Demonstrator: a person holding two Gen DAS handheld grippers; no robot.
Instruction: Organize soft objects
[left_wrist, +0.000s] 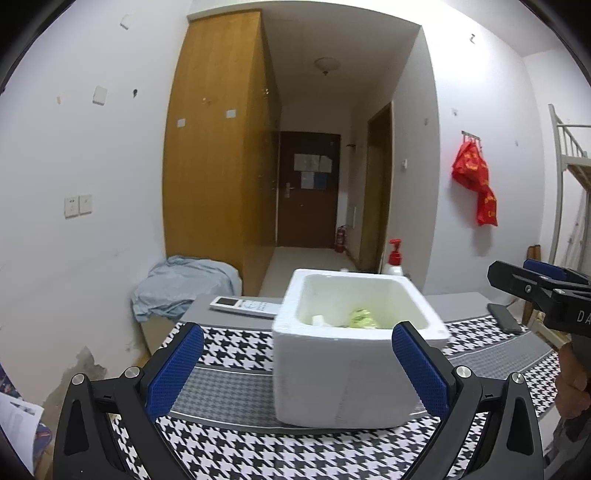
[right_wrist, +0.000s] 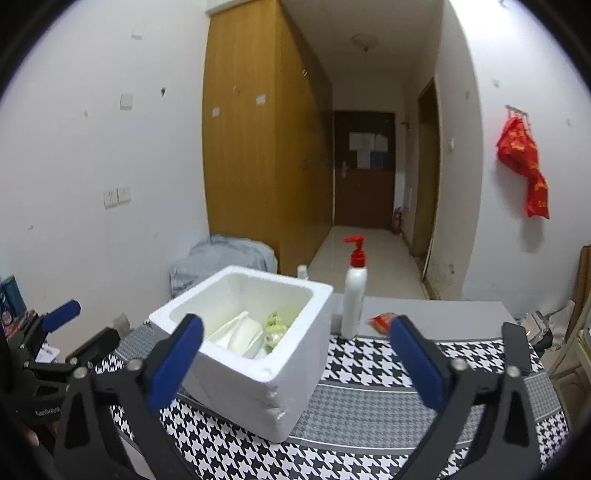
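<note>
A white foam box (left_wrist: 343, 384) stands on the houndstooth tablecloth (left_wrist: 236, 350); it also shows in the right wrist view (right_wrist: 258, 384). Inside it lie a yellow-green soft object (left_wrist: 362, 319) (right_wrist: 275, 326) and white pieces (right_wrist: 240, 334). My left gripper (left_wrist: 297, 369) is open and empty, held in front of the box. My right gripper (right_wrist: 295, 363) is open and empty, just right of the box; it shows at the right edge of the left wrist view (left_wrist: 535, 291). A red-orange packet (right_wrist: 384, 321) lies on the table behind the right finger.
A white pump bottle with a red top (right_wrist: 354, 295) stands behind the box. A remote control (left_wrist: 245, 306) and a dark phone (left_wrist: 504, 317) lie at the table's far edge. A blue-grey cloth heap (left_wrist: 184, 284) sits by the wooden wardrobe (left_wrist: 218, 147).
</note>
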